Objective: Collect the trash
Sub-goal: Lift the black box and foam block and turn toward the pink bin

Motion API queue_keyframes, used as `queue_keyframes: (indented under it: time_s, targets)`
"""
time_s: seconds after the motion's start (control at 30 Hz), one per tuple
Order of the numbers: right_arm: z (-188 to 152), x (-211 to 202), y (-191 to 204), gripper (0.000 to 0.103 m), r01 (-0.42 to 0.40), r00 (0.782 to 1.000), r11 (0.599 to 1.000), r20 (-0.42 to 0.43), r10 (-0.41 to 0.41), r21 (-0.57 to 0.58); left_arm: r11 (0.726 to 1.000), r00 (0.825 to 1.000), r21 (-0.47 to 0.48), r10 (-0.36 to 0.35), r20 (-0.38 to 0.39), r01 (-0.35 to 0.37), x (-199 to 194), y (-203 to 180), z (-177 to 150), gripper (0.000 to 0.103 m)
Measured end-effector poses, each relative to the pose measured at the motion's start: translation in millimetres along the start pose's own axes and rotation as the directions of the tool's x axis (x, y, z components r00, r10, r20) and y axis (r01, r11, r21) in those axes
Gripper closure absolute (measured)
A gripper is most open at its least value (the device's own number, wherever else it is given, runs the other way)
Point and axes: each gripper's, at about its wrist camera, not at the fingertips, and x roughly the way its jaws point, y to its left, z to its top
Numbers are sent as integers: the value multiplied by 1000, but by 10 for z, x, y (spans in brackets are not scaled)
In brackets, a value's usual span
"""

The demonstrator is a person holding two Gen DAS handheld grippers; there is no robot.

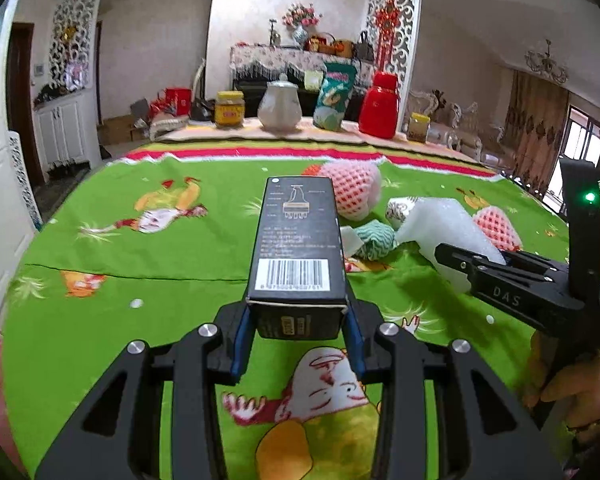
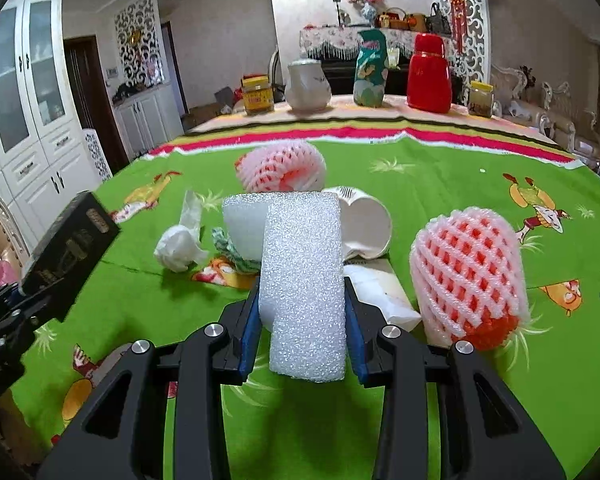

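Green cartoon-print surface [image 2: 440, 168] | left gripper [image 1: 298, 320] pinches black box [image 1: 298, 240], lifted | right gripper [image 2: 302, 332] pinches white foam sheet [image 2: 304, 280] | left to collect: foam nets [image 2: 466, 276], paper cup [image 2: 366, 228], crumpled tissue [image 2: 178, 246] | no bin visible.

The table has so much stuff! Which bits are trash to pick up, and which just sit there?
Trash: black box, white foam sheet, foam fruit nets, crumpled tissue, paper cup.

Just sitting: red flask, white teapot, yellow-lidded jars, snack bag.
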Motion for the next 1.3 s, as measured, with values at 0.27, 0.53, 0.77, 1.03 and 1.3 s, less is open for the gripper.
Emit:
queue_keyframes:
  time_s: [0.27,0.53,0.77,1.03,1.3]
  targets:
    - [-69,-208,176,67,-33,999,999,-25,32,-40,996,994,15,84,76,-85,-423,111,-85,66]
    - [-143,-692,338,67,-55,998,995,19,57,-81,992,987,19,122,101,-125,-657,75,-197,66]
    - [-229,-868,468,67,-95,995,992,27,97,-85,991,986,37,121,115,-126,-779,-1,-284,66]
    - [-269,-934,614,67,-109,993,990,36,113,-93,991,985,27,130,117,-134,-846,87,-350,66]
    - [-288,-983,831,67,-130,990,985,42,135,-111,990,983,3,140,121,-141,-975,250,-463,66]
